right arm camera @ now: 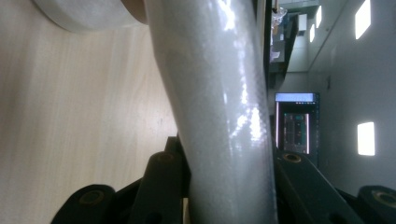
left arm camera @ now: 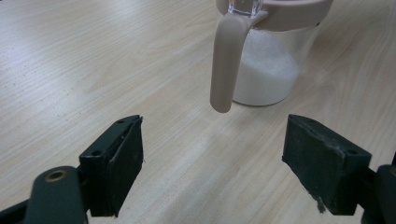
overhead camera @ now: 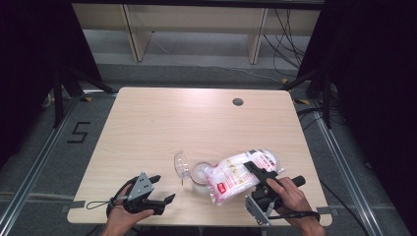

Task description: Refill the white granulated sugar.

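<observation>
A clear jar (overhead camera: pixel 199 173) with white granules stands near the table's front, its clear lid (overhead camera: pixel 182 164) flipped open to the left. In the left gripper view the jar (left arm camera: pixel 268 70) has a beige rim and a beige handle (left arm camera: pixel 226 60) hanging toward me. A plastic bag (overhead camera: pixel 236 174) of white granules with a red label lies tilted, its lower end at the jar. My right gripper (overhead camera: pixel 260 172) is shut on the bag (right arm camera: pixel 219 102), whose glossy body bulges between the jaws (right arm camera: pixel 229 186). My left gripper (overhead camera: pixel 165 188) rests at the front left, open and empty (left arm camera: pixel 212 158), pointing at the jar.
The wooden table (overhead camera: pixel 196 123) has a round cable hole (overhead camera: pixel 238 102) at the back right. Pale shelving stands on the floor behind it, dark curtains hang at both sides, and cables lie at the far right. The front edge runs just under both hands.
</observation>
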`<state>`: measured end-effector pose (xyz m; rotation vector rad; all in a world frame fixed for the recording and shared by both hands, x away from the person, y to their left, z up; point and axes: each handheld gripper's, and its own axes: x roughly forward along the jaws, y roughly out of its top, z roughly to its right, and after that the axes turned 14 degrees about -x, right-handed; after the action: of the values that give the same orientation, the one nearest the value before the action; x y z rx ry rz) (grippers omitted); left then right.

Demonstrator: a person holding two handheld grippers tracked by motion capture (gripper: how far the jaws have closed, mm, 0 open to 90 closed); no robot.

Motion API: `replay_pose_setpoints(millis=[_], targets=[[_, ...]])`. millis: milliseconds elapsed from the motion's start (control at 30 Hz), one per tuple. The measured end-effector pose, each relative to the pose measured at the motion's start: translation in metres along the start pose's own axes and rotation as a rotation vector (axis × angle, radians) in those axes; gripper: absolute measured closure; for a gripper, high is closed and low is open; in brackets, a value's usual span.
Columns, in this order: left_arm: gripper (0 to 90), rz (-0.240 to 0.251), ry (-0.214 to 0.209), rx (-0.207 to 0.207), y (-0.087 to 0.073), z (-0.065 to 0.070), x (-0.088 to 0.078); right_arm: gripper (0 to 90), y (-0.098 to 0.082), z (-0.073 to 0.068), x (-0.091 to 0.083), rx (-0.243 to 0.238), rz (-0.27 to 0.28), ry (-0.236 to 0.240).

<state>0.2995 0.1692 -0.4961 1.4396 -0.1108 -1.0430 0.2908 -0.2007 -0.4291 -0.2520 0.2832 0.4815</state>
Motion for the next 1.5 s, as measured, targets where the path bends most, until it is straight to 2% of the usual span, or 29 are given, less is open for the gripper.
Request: replay_pose_setpoints(millis=[33,67,167,200,233,267,300,367,467,500,567,633,700,733,767,900,967,1000,1033,1133,1200,1267,1333,1400,1433,1467,1500], targets=[[19.8,0.002,-0.004,-0.010,0.000,0.000,0.000,73.2,0.000,0.000,0.002,-0.012,0.014,-0.005],[19.8,0.002,-0.003,-0.012,0.000,0.000,0.000,73.3,0.000,-0.004,0.001,0.052,0.003,0.007],[19.9,0.004,-0.004,-0.012,0.000,0.000,0.000,73.8,-0.004,-0.002,0.004,0.042,0.041,-0.002],[19.9,0.000,-0.004,-0.011,0.000,0.000,0.000,74.0,-0.004,-0.008,0.004,0.126,0.043,0.003],[19.9,0.002,-0.004,-0.007,0.000,0.000,0.000,74.1,-0.006,-0.002,0.007,0.060,0.090,-0.007],[19.9,-0.002,-0.006,-0.009,0.000,0.000,0.000,74.3,-0.006,-0.008,0.005,0.155,0.071,0.005],[19.9,0.003,-0.007,-0.014,0.000,0.001,0.000,74.4,-0.007,-0.010,0.006,0.197,0.087,0.008],[19.9,0.001,-0.004,-0.012,0.000,0.000,0.000,74.6,-0.008,-0.012,0.007,0.245,0.095,0.020],[19.9,0.002,-0.003,-0.011,0.000,0.000,0.000,75.1,-0.012,-0.012,0.011,0.269,0.147,0.008],[20.0,0.002,-0.004,-0.012,0.000,0.000,0.000,75.3,-0.013,-0.012,0.010,0.295,0.142,0.019],[20.0,0.004,-0.006,-0.013,0.000,0.001,0.001,75.5,-0.015,-0.015,0.012,0.384,0.165,0.022],[20.0,0.001,-0.001,-0.007,0.000,0.000,0.000,75.7,-0.016,-0.016,0.013,0.443,0.174,0.038],[20.0,0.001,-0.002,-0.008,0.000,0.000,0.000,75.9,-0.020,-0.016,0.016,0.474,0.197,0.041],[20.0,0.002,-0.002,-0.009,0.000,0.000,0.000,76.0,-0.022,-0.017,0.017,0.505,0.210,0.045],[20.0,0.001,0.000,-0.007,0.000,0.000,0.000,76.1,-0.024,-0.018,0.019,0.554,0.227,0.046],[20.0,0.001,-0.005,0.007,0.000,-0.001,0.001,77.0,-0.034,-0.021,0.027,0.686,0.267,0.038],[20.1,-0.002,-0.010,0.014,0.000,-0.001,0.001,77.3,-0.038,-0.024,0.032,0.783,0.312,0.038],[20.2,0.003,-0.006,-0.002,-0.001,0.000,0.002,77.3,-0.040,-0.025,0.033,0.814,0.321,0.035],[20.2,0.002,-0.010,0.012,0.000,0.000,0.002,77.4,-0.043,-0.027,0.035,0.852,0.336,0.032],[20.6,0.003,-0.011,0.012,0.000,0.000,0.002,77.6,-0.049,-0.033,0.040,0.932,0.340,0.032],[20.7,-0.006,-0.010,0.024,0.000,-0.001,0.002,77.7,-0.053,-0.037,0.044,0.973,0.350,0.054],[20.7,0.001,-0.011,0.015,0.000,-0.001,0.002,77.8,-0.055,-0.041,0.050,0.981,0.347,0.054],[20.7,0.003,-0.008,0.000,0.000,0.000,0.001,78.0,-0.056,-0.044,0.053,0.996,0.348,0.075],[20.7,0.003,-0.009,-0.003,0.000,0.000,0.001,78.0,-0.055,-0.044,0.053,0.998,0.345,0.070],[20.7,-0.006,-0.008,0.009,0.000,-0.001,0.001,78.0,-0.055,-0.044,0.053,0.999,0.342,0.055],[20.7,0.004,-0.005,-0.001,-0.001,0.000,0.001,78.0,-0.054,-0.045,0.053,1.017,0.343,0.067],[20.7,0.003,-0.009,0.009,0.000,0.000,0.001,78.0,-0.055,-0.044,0.053,1.019,0.341,0.079]])
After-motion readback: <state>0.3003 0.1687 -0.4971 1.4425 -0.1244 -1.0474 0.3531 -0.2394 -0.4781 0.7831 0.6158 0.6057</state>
